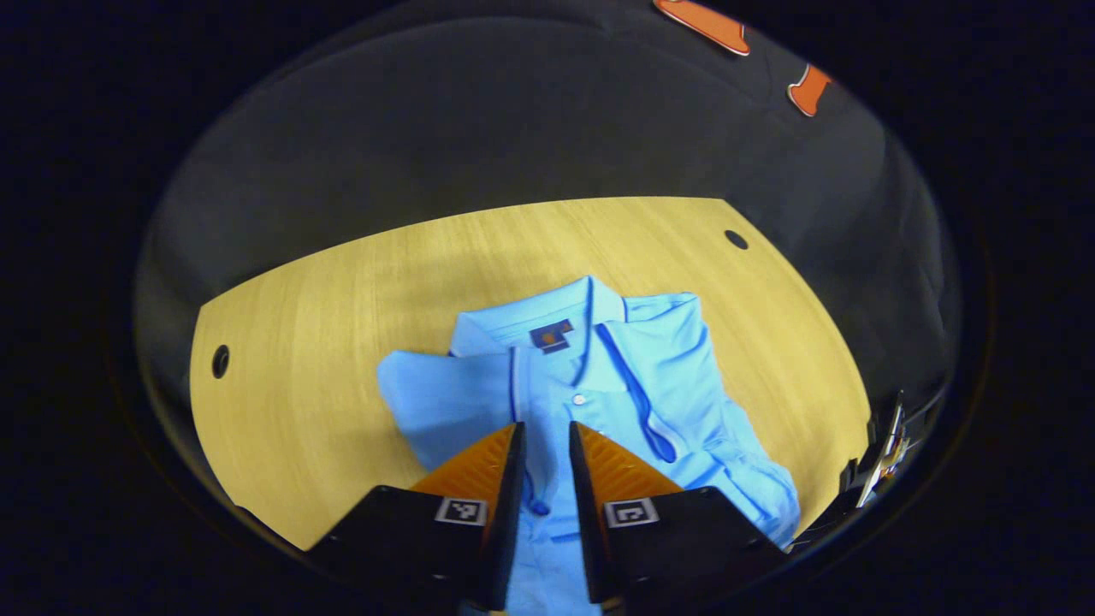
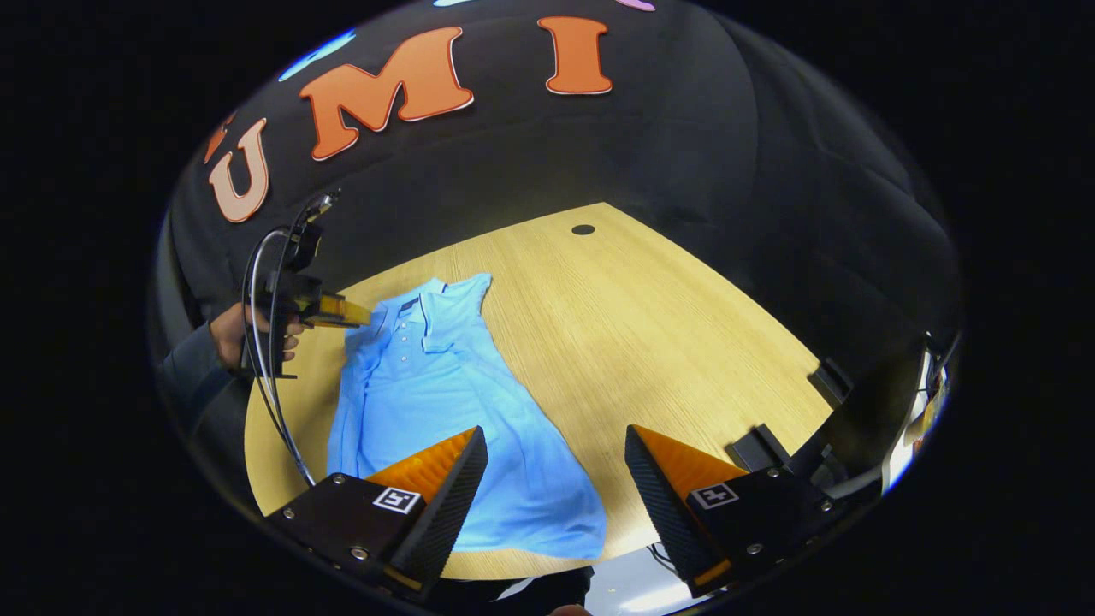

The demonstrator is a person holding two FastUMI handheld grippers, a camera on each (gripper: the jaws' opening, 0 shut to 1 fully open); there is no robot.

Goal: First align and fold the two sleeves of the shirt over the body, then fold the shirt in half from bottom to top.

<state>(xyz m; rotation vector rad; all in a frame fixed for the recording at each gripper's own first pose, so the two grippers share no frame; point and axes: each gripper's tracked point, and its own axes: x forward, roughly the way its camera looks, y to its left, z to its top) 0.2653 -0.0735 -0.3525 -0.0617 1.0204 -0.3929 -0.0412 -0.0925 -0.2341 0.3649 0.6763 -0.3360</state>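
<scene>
Right gripper view: right gripper spread wide above blue shirt lying flat on wooden table. Left gripper narrow, hovering near collar, gripping nothing; sleeves folded in.

In the right gripper view, bare counter spreads wide across the middle and right of the frame, beside the shirt lying left of centre. At the left edge, the left hand-held gripper and hand crowd the collar.
</scene>
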